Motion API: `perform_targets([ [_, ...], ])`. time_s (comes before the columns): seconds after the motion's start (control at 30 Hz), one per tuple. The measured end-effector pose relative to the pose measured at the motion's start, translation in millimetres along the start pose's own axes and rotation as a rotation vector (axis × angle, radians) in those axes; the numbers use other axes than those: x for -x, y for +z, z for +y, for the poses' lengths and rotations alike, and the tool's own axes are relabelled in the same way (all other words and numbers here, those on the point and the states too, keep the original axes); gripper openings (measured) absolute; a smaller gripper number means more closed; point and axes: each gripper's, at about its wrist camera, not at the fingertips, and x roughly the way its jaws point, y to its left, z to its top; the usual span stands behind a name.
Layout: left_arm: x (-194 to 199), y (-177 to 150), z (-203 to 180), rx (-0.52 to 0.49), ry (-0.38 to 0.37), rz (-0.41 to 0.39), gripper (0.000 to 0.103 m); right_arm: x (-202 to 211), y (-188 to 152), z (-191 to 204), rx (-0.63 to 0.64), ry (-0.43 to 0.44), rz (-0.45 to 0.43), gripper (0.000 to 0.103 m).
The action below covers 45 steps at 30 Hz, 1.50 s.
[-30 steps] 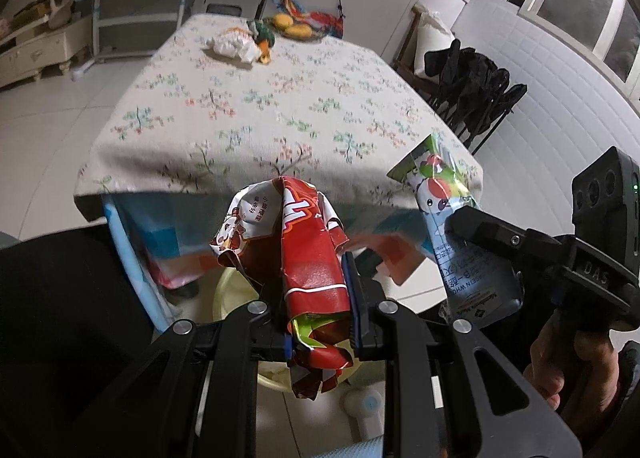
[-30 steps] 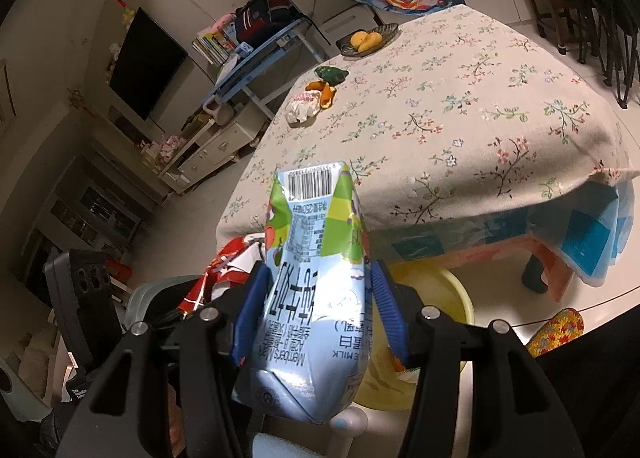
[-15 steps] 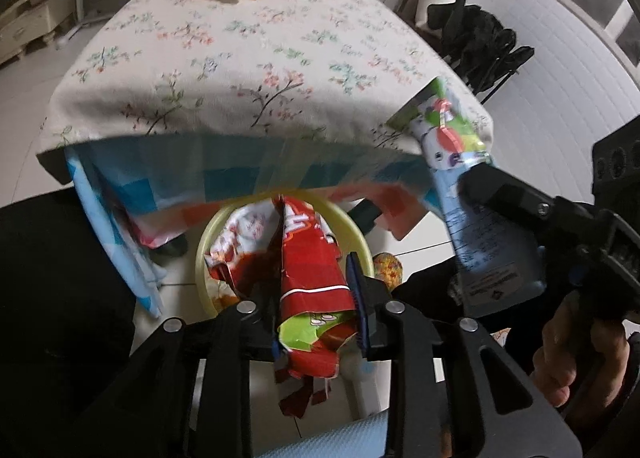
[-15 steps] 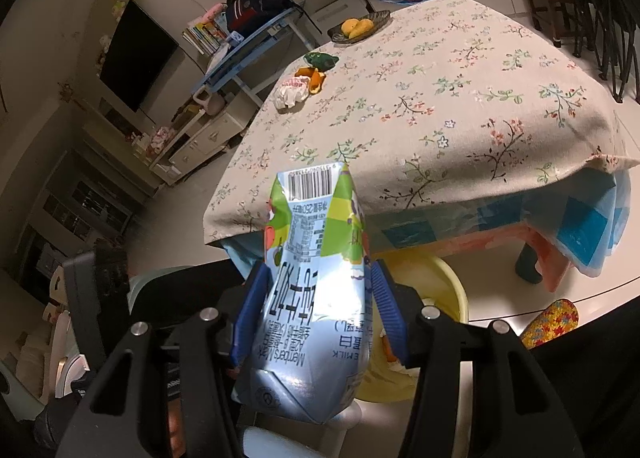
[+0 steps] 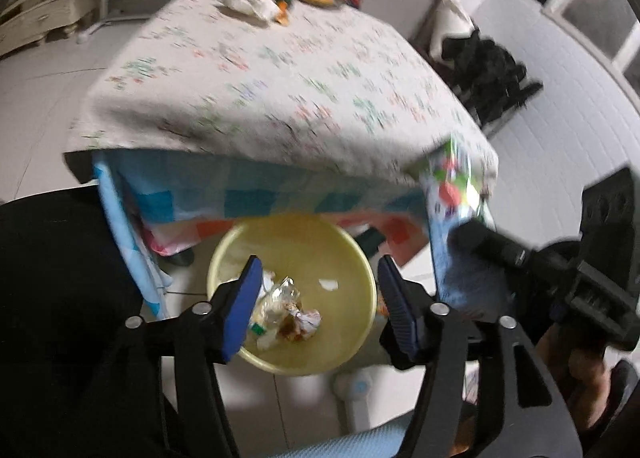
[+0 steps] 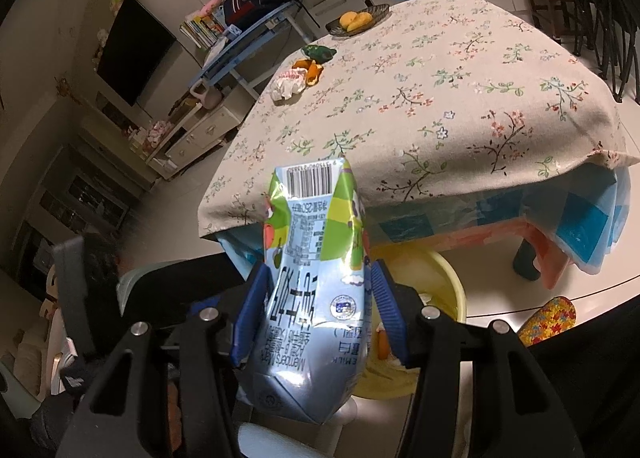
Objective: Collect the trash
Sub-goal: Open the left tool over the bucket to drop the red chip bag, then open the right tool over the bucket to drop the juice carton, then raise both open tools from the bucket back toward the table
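Observation:
My left gripper (image 5: 318, 300) is open and empty, hanging over a yellow bin (image 5: 356, 258) on the floor by the table. Crumpled wrappers (image 5: 286, 310) lie in the bin's bottom. My right gripper (image 6: 316, 310) is shut on a crushed blue and green milk carton (image 6: 316, 298), held above the bin's rim (image 6: 452, 290). The carton also shows in the left wrist view (image 5: 456, 226), to the right of the bin. More trash, a crumpled white wrapper (image 6: 286, 84) and orange peel (image 6: 308, 72), lies on the far part of the table.
The table with a floral cloth (image 6: 440, 98) stands just beyond the bin. A fruit plate (image 6: 358, 20) sits at its far end. Black chairs (image 5: 488, 74) stand to the right. Shelves and a TV (image 6: 132, 46) line the left wall.
My left gripper has opened and the red wrapper it held is gone from its jaws. It tilted down over the bin. The right gripper still holds the carton, a little closer to the bin.

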Motion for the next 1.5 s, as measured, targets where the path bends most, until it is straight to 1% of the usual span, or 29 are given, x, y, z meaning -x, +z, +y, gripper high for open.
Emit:
perform_targets([
  [0.07,6.7,2.3,6.2,0.035,0.001,-0.036,0.063,-6.1,-2.0,1.2,0.005,-0.007,0.019,0.053],
  [0.1,10.3,2.8,8.9,0.051,0.006,-0.055,0.065,-9.0,-2.9,1.8,0.008,-0.010,0.029,0.053],
  [0.2,15.2,4.2,11.9,0.068,0.012,-0.085,0.068,-19.3,-6.0,5.2,0.029,-0.024,0.061,0.053],
  [0.43,14.7,3.3,4.3,0.030,0.032,-0.094,0.069,-35.9,-10.1,8.8,0.057,-0.046,0.120,0.053],
  [0.53,15.2,3.2,4.6,0.025,0.041,-0.100,0.072,-42.5,-11.5,6.9,0.056,-0.055,0.151,0.054],
  [0.63,14.1,3.7,5.7,0.029,0.048,-0.100,0.074,-43.0,-11.8,4.3,0.048,-0.063,0.151,0.059],
  [0.83,14.0,4.7,6.8,0.034,0.058,-0.105,0.075,-41.9,-11.6,3.5,0.045,-0.072,0.149,0.063],
  [0.93,13.9,5.2,6.6,0.033,0.066,-0.107,0.077,-42.0,-11.6,2.8,0.045,-0.076,0.150,0.067],
  [1.13,12.2,6.2,7.9,0.038,0.083,-0.108,0.080,-43.3,-10.9,1.1,0.036,-0.081,0.151,0.069],
  [1.33,10.6,7.0,9.1,0.042,0.096,-0.105,0.081,-43.1,-10.9,-1.2,0.027,-0.086,0.152,0.070],
  [1.5,10.8,6.9,8.3,0.043,0.113,-0.108,0.085,-43.9,-11.3,-1.5,0.023,-0.089,0.154,0.070],
])
